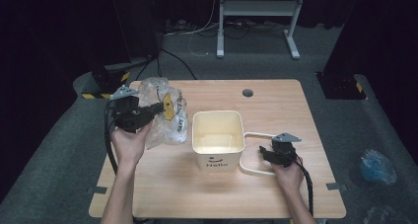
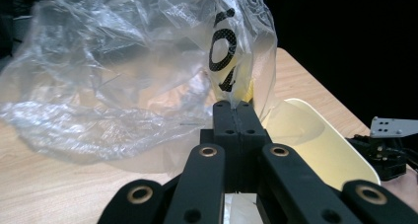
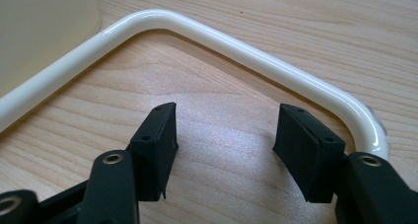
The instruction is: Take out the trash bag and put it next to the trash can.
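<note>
A crumpled clear plastic bag [image 1: 170, 128] with black and yellow print lies at the table's left, partly lifted. My left gripper [image 1: 164, 106] is shut on the bag's edge; in the left gripper view the jaws [image 2: 235, 110] pinch the film of the bag [image 2: 123, 76]. In the middle of the table stands a cream bucket [image 1: 218, 114] marked "Hello", its rim [image 2: 305, 135] just beyond the bag. Its handle [image 1: 252, 134] lies flat on the table to the right. My right gripper [image 1: 264, 153] is open inside the handle's loop, low over the wood, the handle [image 3: 246, 51] curving ahead of the gripper [image 3: 224, 145].
The wooden table [image 1: 197, 189] has a round hole [image 1: 247, 93] near its far edge. A white desk frame [image 1: 256, 9] and cables are on the floor behind. A blue plastic bag [image 1: 377, 167] lies on the floor at right. Black stands [image 1: 101, 83] flank the table.
</note>
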